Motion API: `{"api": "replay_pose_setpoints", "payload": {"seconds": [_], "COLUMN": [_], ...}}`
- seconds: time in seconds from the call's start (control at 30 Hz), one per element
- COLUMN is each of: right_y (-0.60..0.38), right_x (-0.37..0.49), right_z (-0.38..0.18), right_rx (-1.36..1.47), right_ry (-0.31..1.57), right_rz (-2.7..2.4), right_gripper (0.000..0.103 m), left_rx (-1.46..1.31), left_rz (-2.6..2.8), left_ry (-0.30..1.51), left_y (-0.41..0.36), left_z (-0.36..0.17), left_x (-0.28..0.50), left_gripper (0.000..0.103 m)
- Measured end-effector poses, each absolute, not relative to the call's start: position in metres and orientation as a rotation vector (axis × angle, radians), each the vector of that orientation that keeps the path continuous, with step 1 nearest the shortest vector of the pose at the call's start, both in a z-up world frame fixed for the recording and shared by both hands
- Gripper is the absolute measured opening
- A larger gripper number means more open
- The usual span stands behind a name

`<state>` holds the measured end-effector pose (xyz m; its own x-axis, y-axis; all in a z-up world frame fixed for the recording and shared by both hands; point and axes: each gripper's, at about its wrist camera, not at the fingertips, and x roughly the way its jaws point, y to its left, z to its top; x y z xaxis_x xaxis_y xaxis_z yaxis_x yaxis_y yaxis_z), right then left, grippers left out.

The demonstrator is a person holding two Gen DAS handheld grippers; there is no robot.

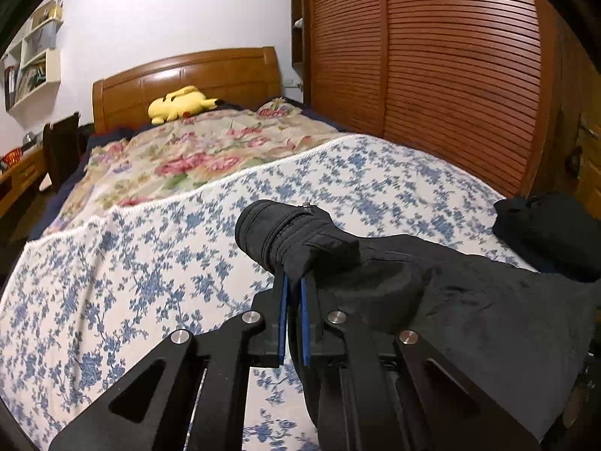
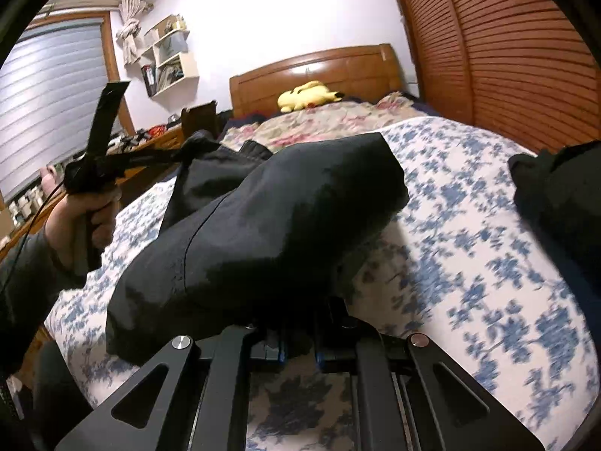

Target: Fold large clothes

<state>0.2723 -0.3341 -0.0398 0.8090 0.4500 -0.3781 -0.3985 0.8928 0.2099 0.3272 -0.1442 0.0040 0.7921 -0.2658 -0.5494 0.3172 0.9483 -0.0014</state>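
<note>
A large black garment (image 1: pixel 469 300) with a zipper hangs between both grippers above the bed. My left gripper (image 1: pixel 294 282) is shut on a bunched, zippered edge of it, its blue pads (image 1: pixel 284 300) pinching the cloth. In the right wrist view the garment (image 2: pixel 270 233) drapes over my right gripper (image 2: pixel 300 338), whose fingertips are buried in the cloth and shut on it. The left gripper (image 2: pixel 180 158) also shows there at the left, held in a hand, gripping the garment's far end.
The bed's blue-floral cover (image 1: pixel 112 282) lies below, with a pink-floral quilt (image 1: pixel 188 150) behind it. A second black garment pile (image 1: pixel 544 233) sits at the right edge. A yellow plush (image 1: pixel 180 105) lies by the wooden headboard (image 1: pixel 188 75). A slatted wardrobe (image 1: pixel 450 56) stands at right.
</note>
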Motion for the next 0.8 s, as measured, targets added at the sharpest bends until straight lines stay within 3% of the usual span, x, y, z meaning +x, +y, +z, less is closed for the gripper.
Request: {"api": "replay_pose_setpoints", "payload": {"seconds": [0.2, 0.37, 0.63, 0.8], "right_y": [-0.367, -0.415, -0.529, -0.606], "right_x": [0.278, 0.266, 0.219, 0.193], "right_z": [-0.015, 0.037, 0.114, 0.139], "right_rx": [0.109, 0.047, -0.048, -0.092], "right_ry": [0.391, 0.313, 0.227, 0.22], "right_rz": [0.429, 0.357, 0.122, -0.065], "right_gripper": [0.01, 0.01, 0.01, 0.01], "left_rx": [0.104, 0.113, 0.112, 0.106], "left_rz": [-0.33, -0.375, -0.553, -0.645], "left_ry": [0.513, 0.443, 0.348, 0.346], "left_y": [-0.183, -0.232, -0.368, -0.449], "left_z": [0.047, 0.089, 0.159, 0.167], "left_x": [0.319, 0.316, 0.304, 0.297], "left_gripper": [0.006, 0.006, 0.006, 0.006]}}
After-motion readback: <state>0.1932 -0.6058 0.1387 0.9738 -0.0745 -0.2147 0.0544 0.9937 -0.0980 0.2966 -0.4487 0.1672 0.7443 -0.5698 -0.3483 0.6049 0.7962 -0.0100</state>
